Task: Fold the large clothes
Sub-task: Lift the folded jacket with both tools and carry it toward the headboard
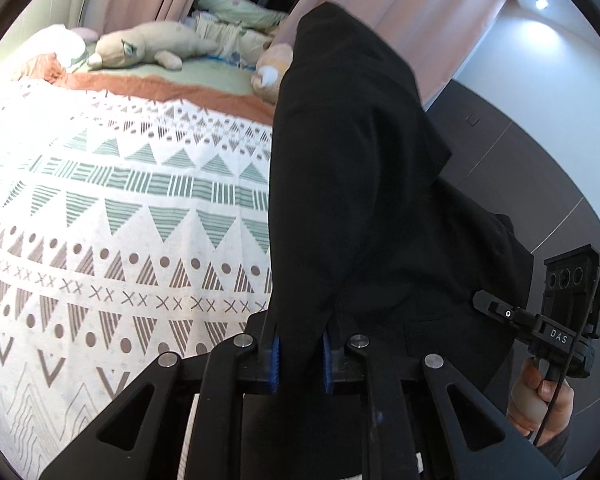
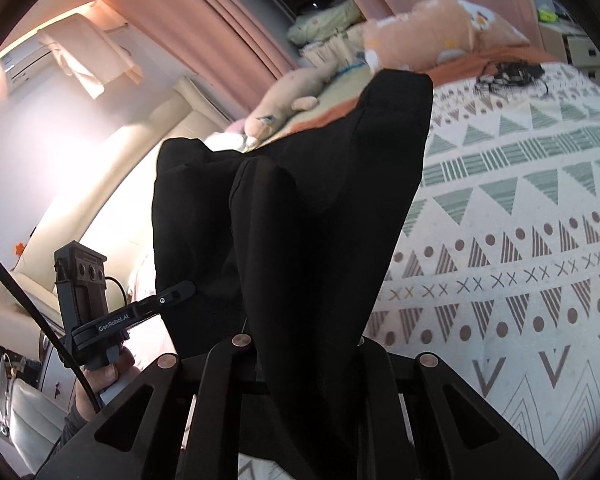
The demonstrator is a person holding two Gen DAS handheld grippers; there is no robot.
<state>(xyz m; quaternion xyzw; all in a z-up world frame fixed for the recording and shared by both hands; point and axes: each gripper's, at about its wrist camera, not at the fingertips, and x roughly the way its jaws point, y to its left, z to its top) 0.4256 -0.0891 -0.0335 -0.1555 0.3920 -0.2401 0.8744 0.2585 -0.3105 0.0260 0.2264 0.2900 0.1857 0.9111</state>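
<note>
You are holding the black garment point(image 1: 364, 184) raised above the bed point(image 1: 112, 216), stretched between both tools. Your left tool point(image 1: 300, 364) is clamping one edge of it between its blue pads point(image 1: 275, 360). Your right tool point(image 2: 304, 364) is gripping another edge, its fingertips hidden by the cloth. The patterned blanket point(image 2: 516, 216) is lying beneath; a plush toy point(image 1: 148, 46) is resting near the pillows.

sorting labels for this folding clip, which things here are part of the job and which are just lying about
Job: black garment, left gripper, right gripper, both clamped on it.

Lying about: plush toy, orange pillow, black cable tangle, patterned bedspread, pink curtains.
</note>
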